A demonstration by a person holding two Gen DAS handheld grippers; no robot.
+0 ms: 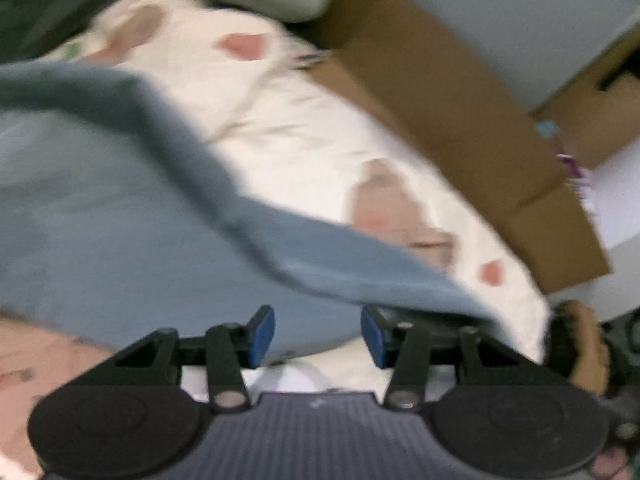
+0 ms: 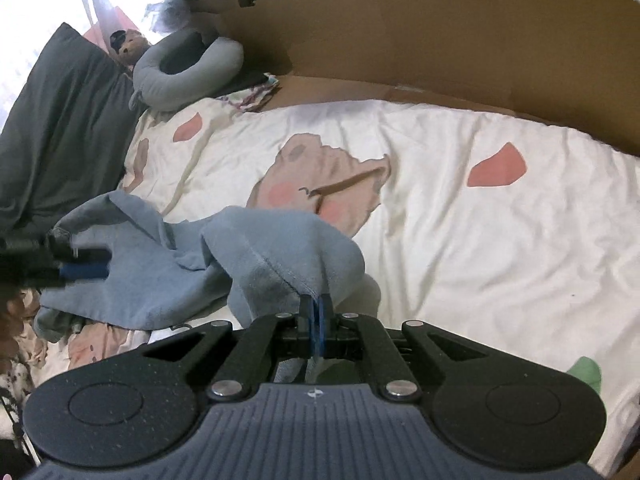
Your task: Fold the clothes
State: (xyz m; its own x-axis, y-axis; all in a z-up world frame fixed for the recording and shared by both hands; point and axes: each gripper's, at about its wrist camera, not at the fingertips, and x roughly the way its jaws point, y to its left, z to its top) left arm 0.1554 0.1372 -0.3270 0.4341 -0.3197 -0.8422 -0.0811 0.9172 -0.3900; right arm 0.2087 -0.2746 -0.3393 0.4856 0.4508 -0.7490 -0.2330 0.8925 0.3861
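Note:
A blue-grey garment (image 2: 256,256) lies crumpled on a white bed cover with pink prints (image 2: 460,216). My right gripper (image 2: 316,312) is shut on a raised fold of it, and the cloth hangs from the pads. My left gripper (image 1: 318,336) stands open just above the same garment (image 1: 120,200), blurred in the left wrist view. Its blue pads (image 1: 260,336) are apart and press on nothing. The right wrist view shows the left gripper (image 2: 86,266) at the garment's left edge.
Brown cardboard (image 2: 440,40) runs along the far side of the bed. A dark pillow (image 2: 60,128), a grey neck pillow (image 2: 188,72) and a plush toy (image 2: 128,46) sit at the head end. More patterned cloth (image 2: 92,344) lies near left.

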